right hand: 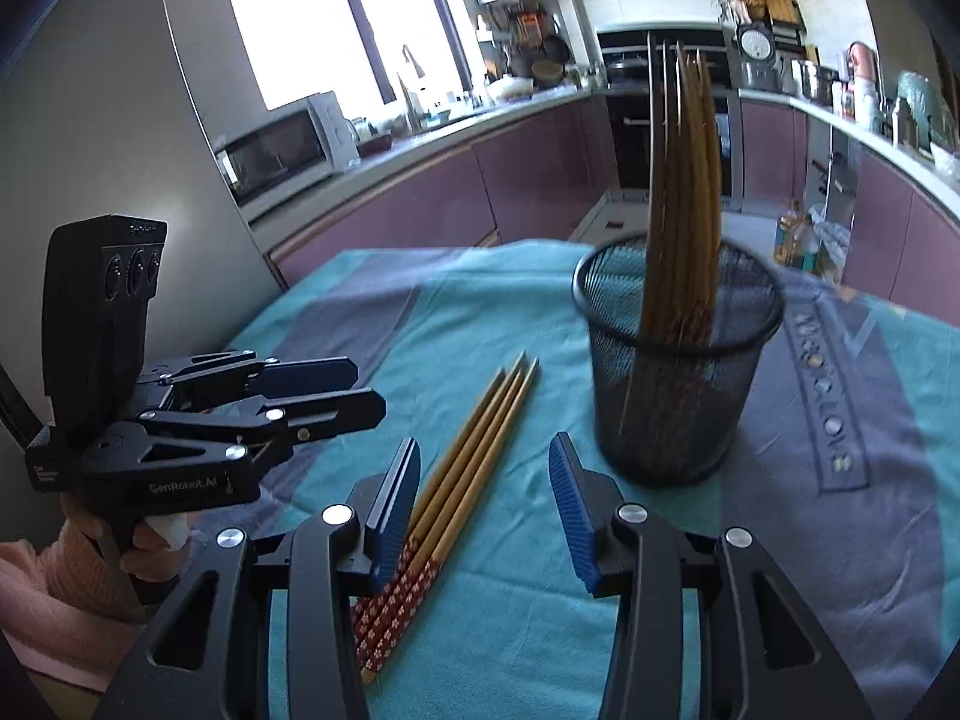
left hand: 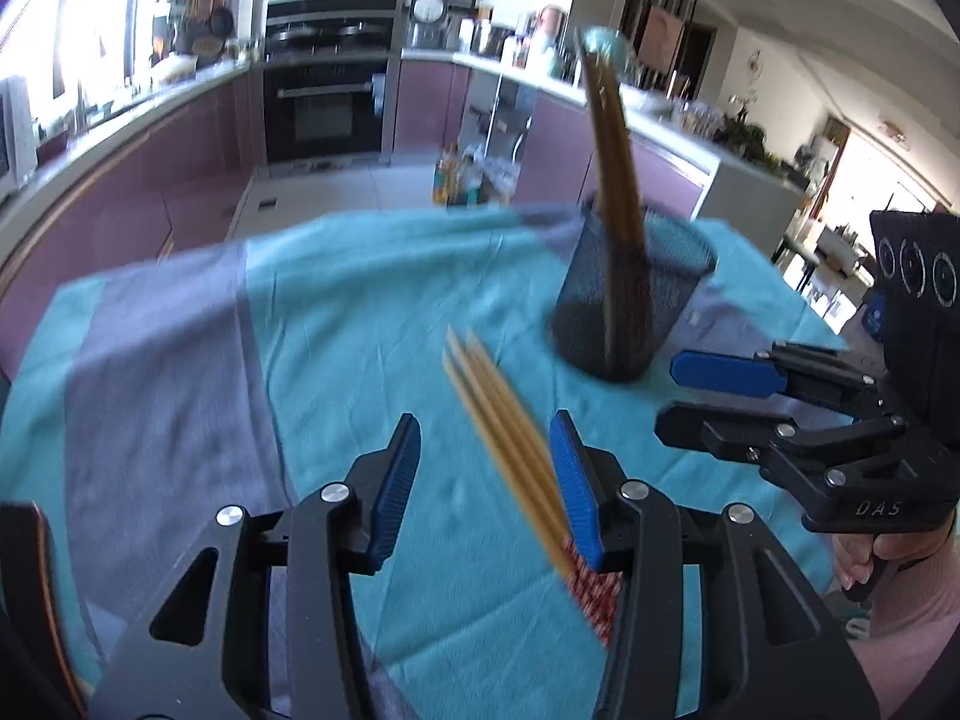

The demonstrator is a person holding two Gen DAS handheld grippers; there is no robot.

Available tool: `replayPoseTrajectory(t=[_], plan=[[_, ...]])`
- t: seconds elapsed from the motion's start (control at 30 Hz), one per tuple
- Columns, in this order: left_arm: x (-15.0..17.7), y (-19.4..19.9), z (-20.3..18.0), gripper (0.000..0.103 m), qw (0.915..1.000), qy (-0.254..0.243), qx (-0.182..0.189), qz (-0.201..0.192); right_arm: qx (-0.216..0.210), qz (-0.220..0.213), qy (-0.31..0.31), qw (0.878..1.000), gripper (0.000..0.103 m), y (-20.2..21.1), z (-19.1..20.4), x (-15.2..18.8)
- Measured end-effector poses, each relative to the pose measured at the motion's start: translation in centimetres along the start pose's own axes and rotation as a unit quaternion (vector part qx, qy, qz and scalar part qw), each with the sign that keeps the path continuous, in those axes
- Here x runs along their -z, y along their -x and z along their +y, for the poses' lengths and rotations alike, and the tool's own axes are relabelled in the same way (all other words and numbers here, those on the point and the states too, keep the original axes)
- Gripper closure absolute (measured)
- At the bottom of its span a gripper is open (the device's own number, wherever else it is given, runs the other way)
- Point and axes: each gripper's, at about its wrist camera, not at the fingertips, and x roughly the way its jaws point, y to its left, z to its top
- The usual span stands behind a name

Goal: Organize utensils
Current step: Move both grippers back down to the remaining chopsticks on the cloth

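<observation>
Nearest the cameras, the left gripper [left hand: 485, 483] and the right gripper [right hand: 485, 501] both stand partly open with nothing clamped, each held by a hand in a pink sleeve [right hand: 57, 588]. A bundle of chopsticks [right hand: 462, 492] lies flat on the teal and grey tablecloth [right hand: 492, 324] between the two grippers, seemingly just beside a blue pad of each, though blur hides any contact. Beyond them a black mesh cup [right hand: 678, 372] stands upright, holding more chopsticks [right hand: 684, 192].
</observation>
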Motion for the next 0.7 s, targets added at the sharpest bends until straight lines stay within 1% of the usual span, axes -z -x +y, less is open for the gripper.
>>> replayPoseTrajectory(t=[0.1, 0.17, 0.23, 0.3, 0.37, 0.7], plan=[[1.5, -1.0, 0.2, 0.059, 0.9998, 0.004, -0.003, 0.019, 0.004, 0.016, 0.001, 1.000, 0.060, -1.1, 0.3, 0.7], [2.0, -1.4, 0.1, 0.059, 0.9997, 0.001, -0.008, 0.025, 0.005, 0.023, 0.001, 1.000, 0.061, -1.5, 0.5, 1.0], [2.2, -1.6, 0.0, 0.059, 0.9995, -0.002, -0.014, 0.027, 0.010, 0.026, 0.001, 1.000, 0.060, -1.8, 0.7, 1.4], [2.4, -1.8, -0.2, 0.059, 0.9994, -0.001, -0.011, 0.032, 0.012, 0.030, 0.000, 0.999, 0.061, -2.1, 0.8, 1.7], [2.5, -1.9, -0.4, 0.059, 0.9993, -0.005, -0.018, 0.033, 0.019, 0.033, 0.003, 0.999, 0.060, -2.4, 1.1, 2.0], [2.9, -2.1, -0.2, 0.059, 0.9991, 0.003, -0.012, 0.041, 0.046, 0.042, 0.021, 0.998, 0.061, -3.4, 1.9, 2.4]])
